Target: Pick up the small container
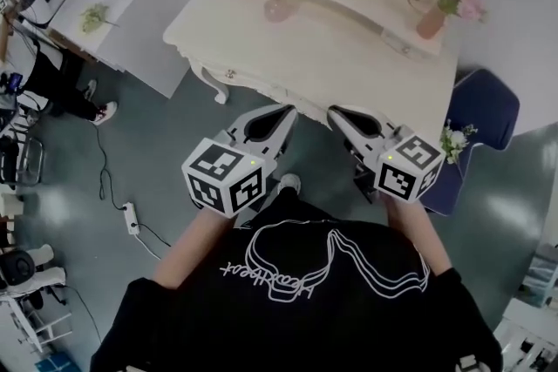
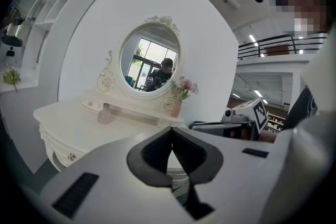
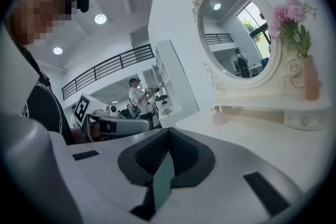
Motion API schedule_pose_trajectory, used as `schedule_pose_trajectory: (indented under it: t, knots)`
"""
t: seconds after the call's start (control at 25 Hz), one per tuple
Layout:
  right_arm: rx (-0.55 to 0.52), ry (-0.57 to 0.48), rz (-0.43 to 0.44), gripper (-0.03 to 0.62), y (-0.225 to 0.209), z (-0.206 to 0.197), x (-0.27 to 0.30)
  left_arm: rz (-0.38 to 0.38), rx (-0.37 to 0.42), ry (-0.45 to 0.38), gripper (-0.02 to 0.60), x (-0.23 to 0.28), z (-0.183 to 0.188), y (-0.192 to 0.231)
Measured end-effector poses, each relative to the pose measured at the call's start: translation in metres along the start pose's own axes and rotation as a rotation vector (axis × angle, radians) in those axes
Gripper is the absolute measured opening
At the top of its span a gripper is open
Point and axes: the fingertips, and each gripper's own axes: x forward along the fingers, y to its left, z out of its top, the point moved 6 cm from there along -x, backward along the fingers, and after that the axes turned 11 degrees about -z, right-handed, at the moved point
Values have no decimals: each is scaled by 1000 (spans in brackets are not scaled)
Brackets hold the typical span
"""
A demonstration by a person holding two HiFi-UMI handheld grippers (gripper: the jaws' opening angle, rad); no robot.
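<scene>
Grey left tongs [image 2: 172, 132] and right tongs [image 3: 168, 134] both fully closed, empty

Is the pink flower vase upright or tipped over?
Upright: the vase stands on the dresser shelf, flowers rising above it.

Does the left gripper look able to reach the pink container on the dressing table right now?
Probably yes: only bare tabletop lies between the left gripper and the pink container. Its jaws are shut and would need to open first.
</scene>
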Motion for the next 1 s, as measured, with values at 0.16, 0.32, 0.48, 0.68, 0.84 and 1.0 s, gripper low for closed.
schedule_pose_trajectory:
  t: [0.16, 0.32, 0.48, 0.68, 0.84, 1.0]
  knots:
    - [21, 10, -26, 6, -10, 11, 39, -33, -1, 14, 6, 5, 13, 39]
    - [8, 21, -41, 6, -15, 26, 71, -49, -11, 27, 6, 5, 22, 74]
    - [0, 3, -63, 6, -19, 42, 96, -75, 5, 36, 6, 4, 30, 99]
    - [1, -15, -75, 6, -20, 50, 113, -66, 15, 10, 6, -4, 45, 126]
    - [6, -20, -66, 6, -25, 52, 122, -51, 38, -1, 6, -5, 53, 139]
    - [14, -16, -49, 6, -36, 54, 135, -39, 46, -4, 6, 1, 59, 151]
